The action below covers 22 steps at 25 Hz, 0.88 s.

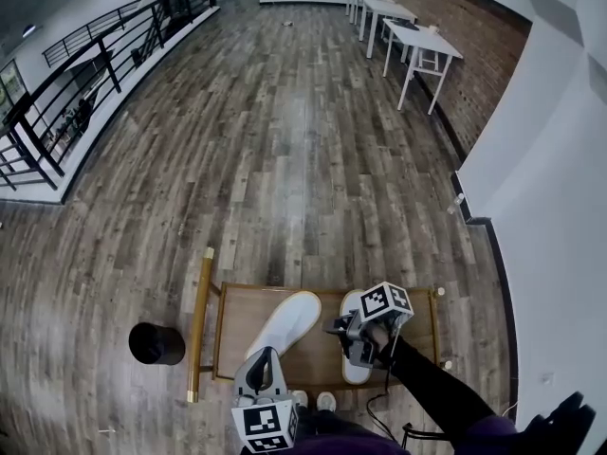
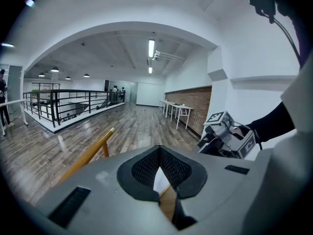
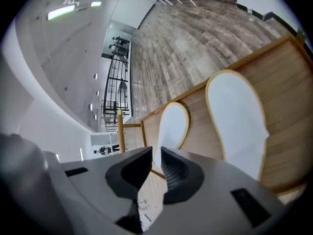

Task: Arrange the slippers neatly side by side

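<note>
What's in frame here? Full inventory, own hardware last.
angled slipper: 1, white, left part of the low table, toe pointing up and to the right
straight slipper: 1, white, right part of the low table, partly under the right hand-held gripper
low table: 1, wood top with a gold frame, on the floor in front of the person
black cylinder: 1, black, on the floor left of the low table
white tables: a row, white, along the brick wall at far right
railing: 1, black, far left
left hand-held gripper: 1, grey, jaws together, near the angled slipper's heel
right hand-held gripper: 1, grey, jaws slightly apart, nothing between them
sleeve: 1, black, behind the right hand-held gripper
</note>
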Available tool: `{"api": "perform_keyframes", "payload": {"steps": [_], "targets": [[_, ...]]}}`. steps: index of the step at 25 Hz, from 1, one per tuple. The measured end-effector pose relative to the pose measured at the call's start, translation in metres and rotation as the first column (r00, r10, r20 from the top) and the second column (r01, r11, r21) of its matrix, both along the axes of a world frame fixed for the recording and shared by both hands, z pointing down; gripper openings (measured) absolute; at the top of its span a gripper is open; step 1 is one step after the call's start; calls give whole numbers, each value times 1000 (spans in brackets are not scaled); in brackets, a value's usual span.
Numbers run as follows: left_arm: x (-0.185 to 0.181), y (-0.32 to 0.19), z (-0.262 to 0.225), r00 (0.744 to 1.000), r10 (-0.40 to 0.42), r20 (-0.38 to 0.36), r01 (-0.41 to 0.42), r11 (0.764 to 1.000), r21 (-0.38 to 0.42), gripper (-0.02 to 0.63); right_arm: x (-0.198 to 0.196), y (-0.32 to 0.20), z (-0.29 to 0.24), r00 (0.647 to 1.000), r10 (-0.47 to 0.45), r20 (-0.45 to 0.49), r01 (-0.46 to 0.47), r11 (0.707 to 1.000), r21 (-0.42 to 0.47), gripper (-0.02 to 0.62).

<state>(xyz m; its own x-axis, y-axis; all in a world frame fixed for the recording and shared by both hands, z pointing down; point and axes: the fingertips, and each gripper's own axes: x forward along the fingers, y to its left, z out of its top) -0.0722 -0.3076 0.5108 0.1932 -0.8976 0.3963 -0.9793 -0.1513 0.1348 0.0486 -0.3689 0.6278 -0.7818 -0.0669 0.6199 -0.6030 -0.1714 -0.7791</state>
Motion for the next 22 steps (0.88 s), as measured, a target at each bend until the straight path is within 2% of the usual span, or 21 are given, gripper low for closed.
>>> {"api": "perform_keyframes", "payload": {"steps": [5, 6, 8, 9, 14, 19, 22], "targets": [[-11, 9, 2, 1000, -26, 1, 26, 1000, -5, 0, -39, 7, 41, 996, 54, -70, -63, 989, -131, 35], [-14, 11, 2, 999, -33, 2, 33, 999, -8, 0, -45, 7, 47, 996, 58, -74, -69, 985, -157, 45], [-20, 15, 4, 999, -46, 5, 46, 999, -16, 0, -57, 6, 53, 996, 61, -69, -73, 977, -199, 103], [-24, 17, 5, 998, -55, 6, 55, 998, -19, 0, -63, 5, 55, 995, 59, -75, -74, 975, -210, 128], [-39, 20, 11, 996, -86, 6, 86, 996, -30, 0, -69, 0, 74, 978, 27, -206, -76, 969, -236, 132], [-48, 19, 13, 995, -104, 6, 104, 994, -31, 0, -76, 0, 85, 966, 92, -240, -162, 943, -290, 132], [-53, 18, 13, 994, -111, 5, 111, 993, -42, 0, -72, -1, 93, 945, 94, -314, -188, 940, -285, 132]]}}
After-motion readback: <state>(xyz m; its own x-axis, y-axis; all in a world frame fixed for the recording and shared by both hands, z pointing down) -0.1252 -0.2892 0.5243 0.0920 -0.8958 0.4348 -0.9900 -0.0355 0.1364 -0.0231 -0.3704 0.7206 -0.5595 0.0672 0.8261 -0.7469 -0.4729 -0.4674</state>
